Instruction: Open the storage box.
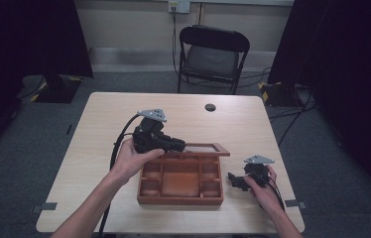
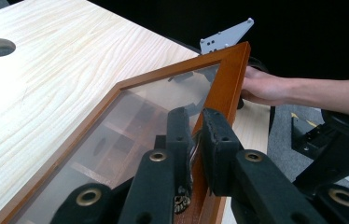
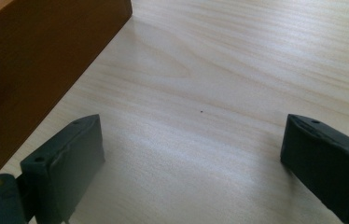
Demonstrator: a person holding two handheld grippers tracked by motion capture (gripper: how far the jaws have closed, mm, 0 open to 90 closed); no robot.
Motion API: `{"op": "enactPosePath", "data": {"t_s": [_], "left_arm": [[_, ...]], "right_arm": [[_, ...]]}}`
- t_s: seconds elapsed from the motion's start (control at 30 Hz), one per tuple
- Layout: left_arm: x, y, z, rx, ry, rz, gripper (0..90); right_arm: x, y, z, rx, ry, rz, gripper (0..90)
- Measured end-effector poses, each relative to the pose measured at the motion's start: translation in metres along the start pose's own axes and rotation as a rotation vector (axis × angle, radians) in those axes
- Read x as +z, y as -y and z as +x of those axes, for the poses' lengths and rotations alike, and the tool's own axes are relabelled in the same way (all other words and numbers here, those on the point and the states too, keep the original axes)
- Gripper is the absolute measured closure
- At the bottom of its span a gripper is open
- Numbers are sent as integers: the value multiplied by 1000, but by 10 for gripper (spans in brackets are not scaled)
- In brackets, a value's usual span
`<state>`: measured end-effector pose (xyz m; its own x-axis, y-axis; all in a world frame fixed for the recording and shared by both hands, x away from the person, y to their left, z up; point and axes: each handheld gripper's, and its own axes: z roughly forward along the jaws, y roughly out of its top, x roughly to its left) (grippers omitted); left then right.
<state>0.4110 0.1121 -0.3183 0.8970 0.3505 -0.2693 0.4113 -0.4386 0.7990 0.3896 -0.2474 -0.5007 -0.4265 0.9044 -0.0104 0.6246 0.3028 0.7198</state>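
The left gripper (image 2: 195,140) is clamped on the wooden frame of a glass lid (image 2: 226,84), jaws pinched on the frame's edge, and the lid stands raised at a slant over the wooden box (image 1: 181,179). From the high view, the left gripper (image 1: 173,145) sits at the box's back left corner, gripping the lid (image 1: 203,148) along the far edge, though the black body covers the exact spot where the jaws bite. The box sits on the worktop (image 1: 124,114) near the front edge, its compartments open to view; what lies in them is too dim to make out. Through the glass in the left gripper view, dividers show only as blurred shapes, and reflections muddy the pane. Down at the jaws, a small brass fitting (image 2: 180,201) peeks out, half hidden between the black arms.

Over on the right, the right gripper (image 1: 237,180) rests low just beside the box's right wall, held in a hand (image 1: 265,191). Its own view shows both jaws spread wide with bare worktop (image 3: 219,93) between them and nothing held. The box's side (image 3: 37,60) fills the top left corner, cut off by the picture's edge. In the left gripper view, the person's right hand (image 2: 266,86) reaches in behind the lid's corner, its fingers partly hidden by the frame.

A cable hole (image 1: 210,107) sits at the far side of the worktop, and a folding chair (image 1: 212,57) stands beyond.
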Motion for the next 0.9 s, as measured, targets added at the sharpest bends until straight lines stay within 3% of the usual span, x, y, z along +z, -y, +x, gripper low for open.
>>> {"op": "enactPosePath", "data": {"t_s": [0.9], "left_arm": [[0, 0, 0, -1, -3, -2, 818]], "right_arm": [[0, 0, 0, 0, 0, 0, 52]]}}
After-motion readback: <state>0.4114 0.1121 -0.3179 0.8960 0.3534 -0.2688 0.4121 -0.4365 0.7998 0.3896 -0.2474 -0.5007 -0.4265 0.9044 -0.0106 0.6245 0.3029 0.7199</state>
